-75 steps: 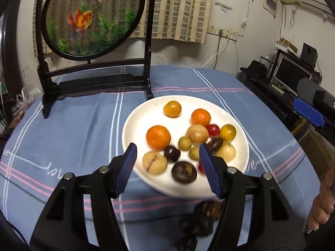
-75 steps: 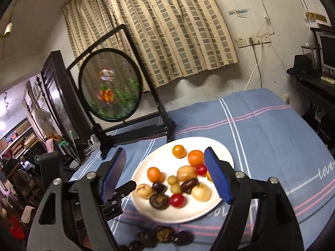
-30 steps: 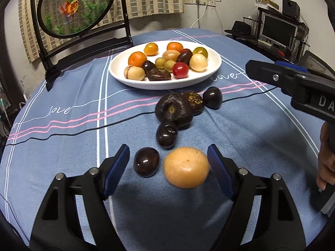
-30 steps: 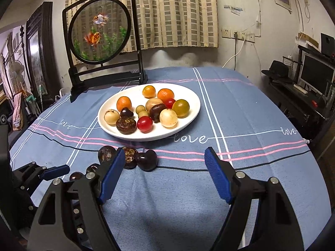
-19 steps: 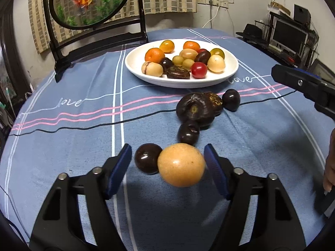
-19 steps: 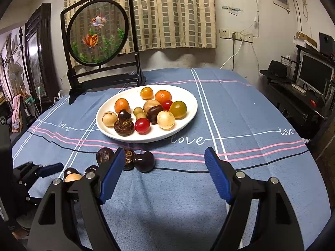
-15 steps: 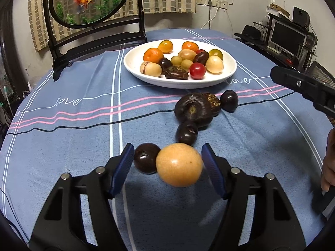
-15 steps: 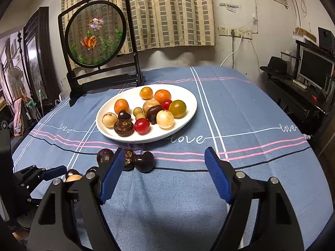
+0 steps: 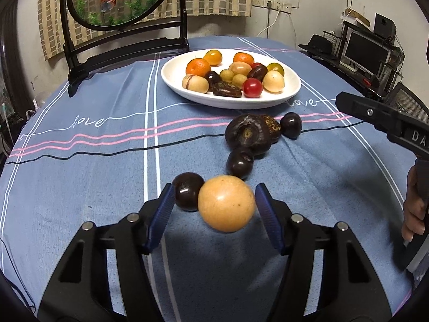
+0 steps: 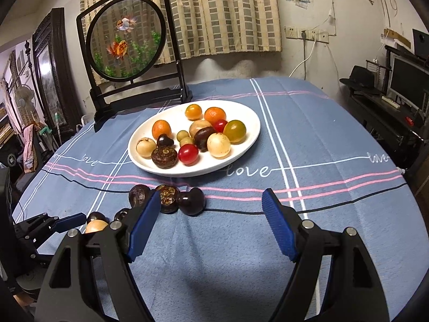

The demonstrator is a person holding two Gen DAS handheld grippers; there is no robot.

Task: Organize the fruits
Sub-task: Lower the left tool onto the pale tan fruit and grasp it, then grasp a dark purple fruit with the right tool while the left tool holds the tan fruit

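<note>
Left wrist view, low middle: left gripper (image 9: 214, 209) jaws closing round, not yet squeezing, orange fruit (image 9: 226, 203) and dark fruit (image 9: 187, 191), to lift one; right gripper (image 10: 209, 225) gapes, empty.

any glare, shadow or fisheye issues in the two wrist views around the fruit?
Left wrist view: heavy barrel distortion, dark vignette at the corners; a soft highlight sits on the tan fruit between the left gripper fingers, with a dark shadow on the cloth beneath; focus is sharp. Right wrist view: same bowing of the tablecloth lines; the white plate reads bright but not blown; the right gripper casts a dim shadow.
</note>
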